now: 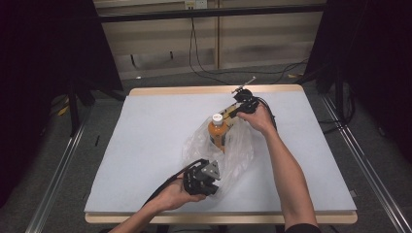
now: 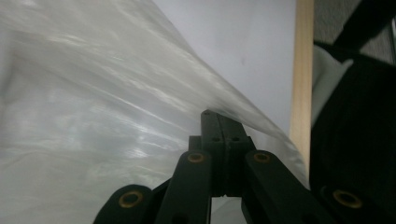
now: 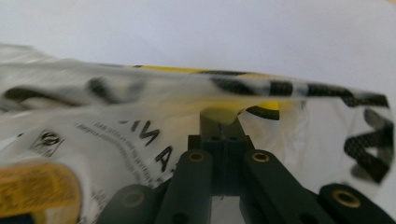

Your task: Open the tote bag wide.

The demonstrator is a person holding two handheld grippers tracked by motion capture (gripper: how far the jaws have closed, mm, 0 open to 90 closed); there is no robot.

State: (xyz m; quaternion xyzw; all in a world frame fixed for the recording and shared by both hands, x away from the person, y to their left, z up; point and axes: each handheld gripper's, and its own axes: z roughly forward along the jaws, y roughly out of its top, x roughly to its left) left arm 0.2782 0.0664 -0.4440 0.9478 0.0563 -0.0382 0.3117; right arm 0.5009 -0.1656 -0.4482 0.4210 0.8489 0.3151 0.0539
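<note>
The left hand-held gripper (image 1: 206, 180) is clamped fully shut on the near edge of the clear plastic bag (image 1: 238, 150), and the right hand-held gripper (image 1: 232, 114) is pinched shut on the far rim by the yellow-and-black print. The film is thin and slippery, so a tug could slide it free or tear it, tipping the upright bottle (image 1: 218, 131). That bottle, orange with a white cap, stands inside the bag mid-worktop (image 1: 145, 145).
</note>
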